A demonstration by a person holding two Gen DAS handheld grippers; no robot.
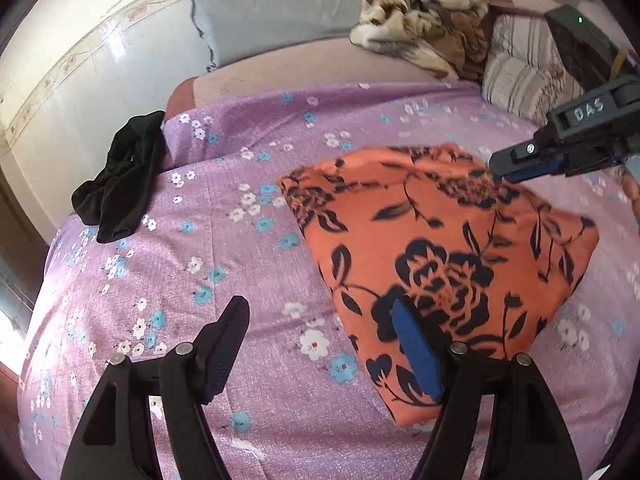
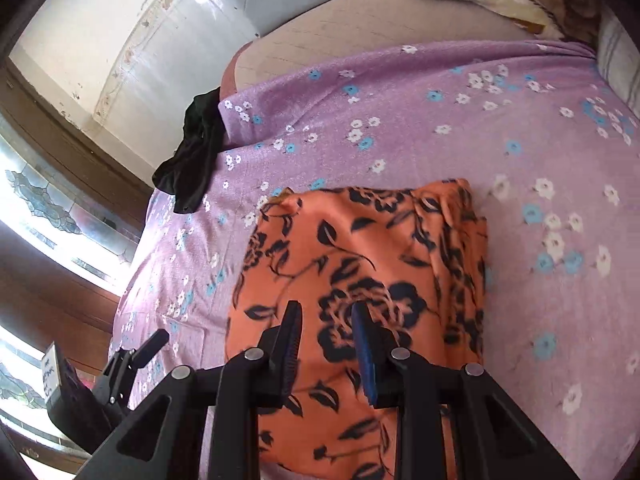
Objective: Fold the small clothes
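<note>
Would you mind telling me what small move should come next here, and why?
Probably carry the left gripper toward the black garment at the bed's left edge. The orange floral cloth already lies folded and flat, neither gripper holds anything, the left jaws stand wide, and the black piece is crumpled, not yet folded.

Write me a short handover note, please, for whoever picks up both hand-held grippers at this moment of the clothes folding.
Left hand-held gripper: open, empty, at the near left edge of the orange floral garment.
Right hand-held gripper: jaws narrowly apart over the same garment, nothing visibly pinched between them.
The orange garment lies folded into a compact shape on the purple floral bedsheet. A black garment sits crumpled at the sheet's far left edge, not yet folded.
Done, it seems: the orange piece, or nearly; check whether it needs one more fold.
Left: probably the black garment.
</note>
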